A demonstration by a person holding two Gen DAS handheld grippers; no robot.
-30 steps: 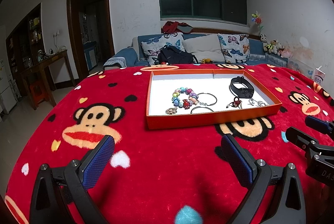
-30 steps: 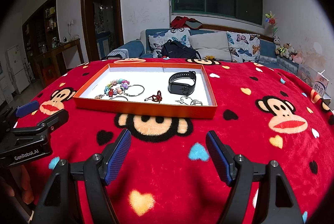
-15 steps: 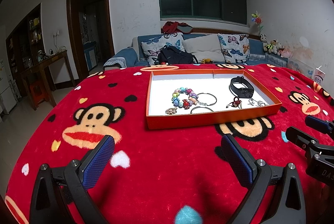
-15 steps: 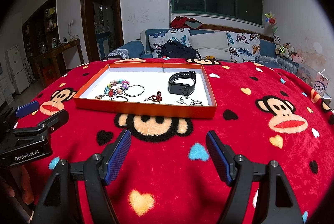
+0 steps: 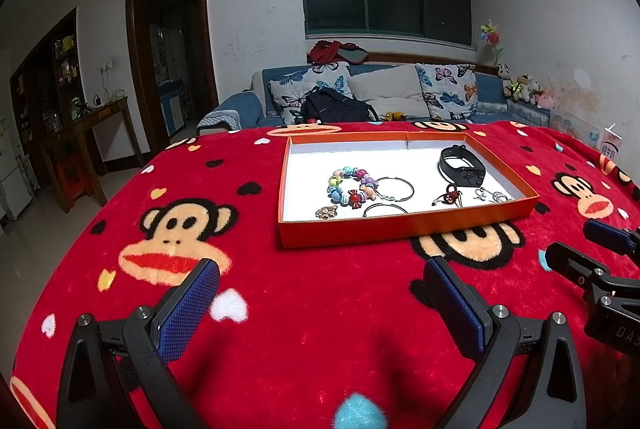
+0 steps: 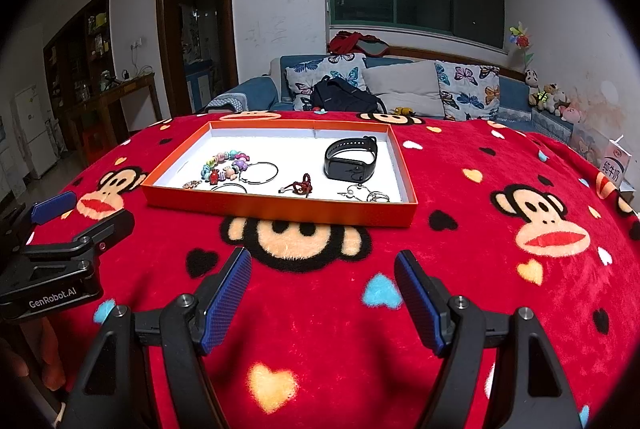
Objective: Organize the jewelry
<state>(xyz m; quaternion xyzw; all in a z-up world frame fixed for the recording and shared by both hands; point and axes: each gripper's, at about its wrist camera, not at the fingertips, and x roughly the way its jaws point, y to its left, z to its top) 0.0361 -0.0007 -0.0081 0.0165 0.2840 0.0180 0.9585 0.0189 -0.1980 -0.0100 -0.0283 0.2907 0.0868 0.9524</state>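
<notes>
We've got both grippers, left gripper (image 5: 320, 293) and right gripper (image 6: 323, 281), spread wide with nothing in them, hovering over the red blanket (image 5: 320, 329). The jewelry (image 5: 352, 187) sits in the orange tray (image 5: 400, 225) ahead.

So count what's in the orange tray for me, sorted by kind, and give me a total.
Bead bracelet: 1
Thin wire hoops: 2
Black watch band: 1
Red knotted charm: 1
Small gold piece: 1
Silver bits near the right corner: cannot tell how many
Total: 6, plus the silver bits
</notes>
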